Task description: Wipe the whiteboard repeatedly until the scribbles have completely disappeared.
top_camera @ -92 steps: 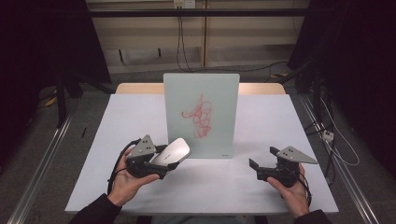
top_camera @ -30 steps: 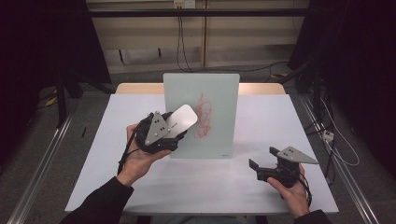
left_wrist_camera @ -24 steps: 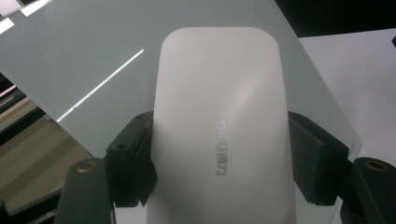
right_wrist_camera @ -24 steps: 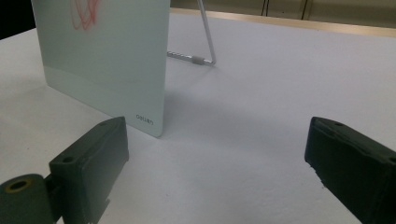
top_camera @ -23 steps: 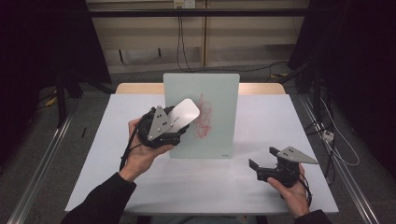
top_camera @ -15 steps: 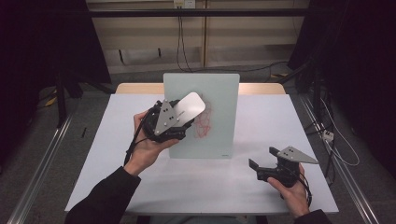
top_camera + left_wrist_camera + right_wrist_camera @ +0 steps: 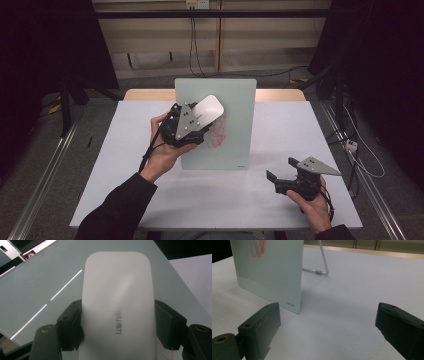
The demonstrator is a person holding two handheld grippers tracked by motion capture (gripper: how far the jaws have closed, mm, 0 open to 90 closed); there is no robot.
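Eraser (image 7: 207, 107), white and rounded, is clamped between the jaws of the left gripper (image 7: 192, 122), which is raised in the person's left hand (image 7: 162, 152) with the eraser pressed flat against the upper left face of the upright glass board (image 7: 235, 125). Red scribbles (image 7: 217, 135) lie on the board just beside and below the eraser. Board stands on the white table (image 7: 125, 165), propped by a wire stand (image 7: 322, 262). Right gripper (image 7: 272, 177) rests low near the table's right front, jaws spread wide and empty.
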